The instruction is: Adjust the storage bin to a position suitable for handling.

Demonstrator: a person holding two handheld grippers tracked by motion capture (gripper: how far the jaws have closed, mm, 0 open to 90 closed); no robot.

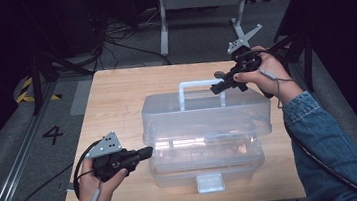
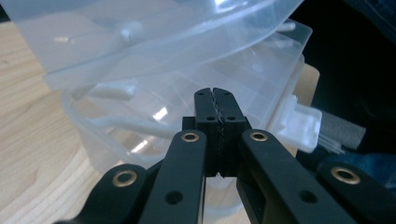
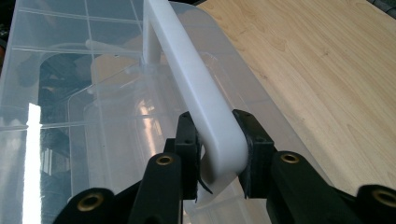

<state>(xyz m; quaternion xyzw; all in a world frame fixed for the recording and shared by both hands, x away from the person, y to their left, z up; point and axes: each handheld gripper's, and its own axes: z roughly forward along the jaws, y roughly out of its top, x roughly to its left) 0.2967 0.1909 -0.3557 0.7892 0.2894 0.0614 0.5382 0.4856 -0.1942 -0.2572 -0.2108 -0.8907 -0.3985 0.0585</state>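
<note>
Clear plastic box [image 1: 204, 128] on wooden table [image 1: 116, 102], right tool [image 1: 221, 87] at handle [image 1: 200, 84], lid raised

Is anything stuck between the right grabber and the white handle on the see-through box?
No. The right gripper has its jaws closed straight onto the white handle of the clear box's lid, one on each side near the handle's end. Nothing visible sits between them. The left gripper is shut beside the box, holding nothing.

A painted "4" [image 1: 52, 135] marks the grey floor [image 1: 6, 154].
</note>
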